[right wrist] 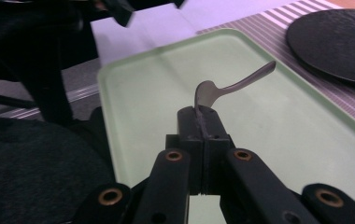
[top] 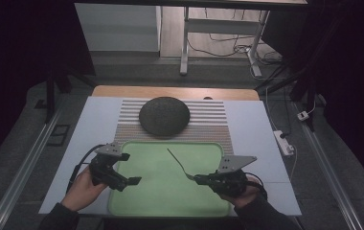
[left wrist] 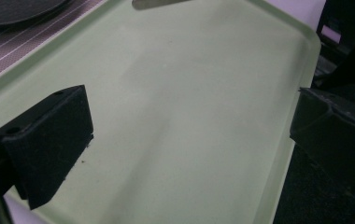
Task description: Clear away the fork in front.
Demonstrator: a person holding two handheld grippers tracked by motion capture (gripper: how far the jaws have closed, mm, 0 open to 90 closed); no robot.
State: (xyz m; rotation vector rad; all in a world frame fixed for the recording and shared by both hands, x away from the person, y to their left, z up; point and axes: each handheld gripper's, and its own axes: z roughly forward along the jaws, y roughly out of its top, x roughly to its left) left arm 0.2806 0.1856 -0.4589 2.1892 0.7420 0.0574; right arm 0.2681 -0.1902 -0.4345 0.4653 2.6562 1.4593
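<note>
A: Starting at the left, the left hand-held gripper sits over the near-left corner of the green tray, its jaws spread wide with bare tray between them.

B: Confirmed from the left gripper view: one black pad at the left, the other far off at the right edge, and the tray floor open between them. Nothing held there.

A: Moving to the middle, the tray lies on a pale mat on the counter. Behind it is a striped placemat, and a dark round plate lies on that.

B: And the metal utensil, likely a spoon or fork, slants over the tray's middle, with its slim handle pointing away toward the plate.

A: Now to the right. The right hand-held gripper has its jaws pressed together on the utensil's curved working end.

B: The right gripper view shows that well: pads tight around the metal, the utensil rising from them and bending off toward the plate, its handle above the tray.

A: The utensil's handle looks clear of the tray surface.
</note>
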